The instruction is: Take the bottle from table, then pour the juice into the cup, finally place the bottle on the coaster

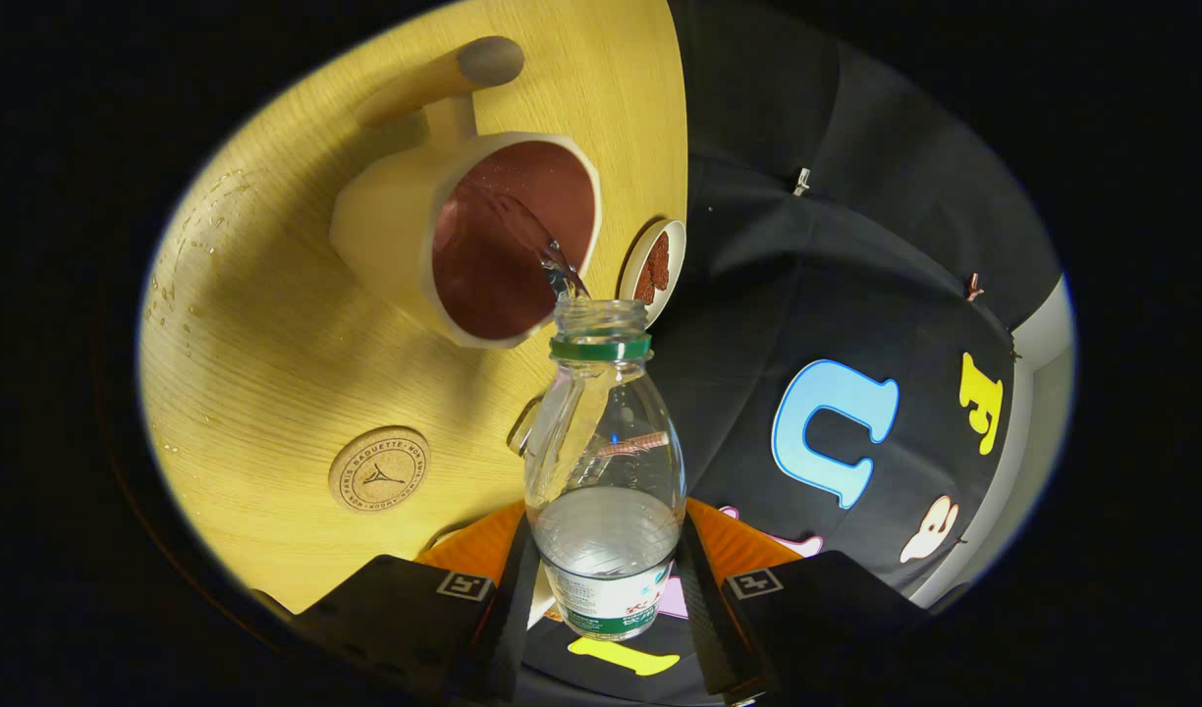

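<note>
Clear plastic bottle (606, 462) clamped in tilted hand-held gripper (606, 579), liquid streaming into cup (468, 236)

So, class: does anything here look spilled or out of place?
Yes. Droplets speckle the table on the far side of the cup from the coaster, so some liquid looks spilled. The gripper holds the bottle, pouring cleanly into the cup.

You hold the bottle (606, 462) between the 2 fingers (508, 609), its mouth at the rim of the cup (464, 236) beyond them. On the tabletop (287, 334), the coaster (379, 469) lies left of the bottle, and a small dish (652, 260) sits just right of the cup.
</note>
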`<move>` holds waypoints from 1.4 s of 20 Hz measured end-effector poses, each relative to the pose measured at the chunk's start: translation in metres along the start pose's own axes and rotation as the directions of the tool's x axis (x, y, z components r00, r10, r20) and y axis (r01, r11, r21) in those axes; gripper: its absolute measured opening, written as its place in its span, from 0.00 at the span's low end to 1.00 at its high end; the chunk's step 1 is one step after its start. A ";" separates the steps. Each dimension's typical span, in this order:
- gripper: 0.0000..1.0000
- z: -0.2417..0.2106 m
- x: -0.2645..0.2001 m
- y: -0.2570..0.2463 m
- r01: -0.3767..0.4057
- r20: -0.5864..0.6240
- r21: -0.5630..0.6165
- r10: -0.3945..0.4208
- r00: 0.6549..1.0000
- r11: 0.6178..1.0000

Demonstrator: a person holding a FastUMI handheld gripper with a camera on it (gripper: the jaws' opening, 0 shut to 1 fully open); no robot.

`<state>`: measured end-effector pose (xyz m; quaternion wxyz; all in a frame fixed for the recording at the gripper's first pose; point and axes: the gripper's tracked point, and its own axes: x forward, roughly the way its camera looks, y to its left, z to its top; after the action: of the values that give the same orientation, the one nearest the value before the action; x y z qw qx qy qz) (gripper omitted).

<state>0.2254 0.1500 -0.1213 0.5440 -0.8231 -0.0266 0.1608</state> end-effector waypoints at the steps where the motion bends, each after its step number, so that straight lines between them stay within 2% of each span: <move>1: 0.71 0.001 -0.001 0.000 0.000 0.001 -0.009 0.000 1.000 1.000; 16: 0.71 0.003 -0.003 -0.020 0.056 0.047 -0.164 -0.049 0.998 0.985; 28: 0.71 0.013 -0.006 -0.030 0.075 0.083 -0.258 -0.055 0.995 0.963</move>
<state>0.2201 0.1723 -0.0976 0.4348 -0.8795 -0.0950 0.1687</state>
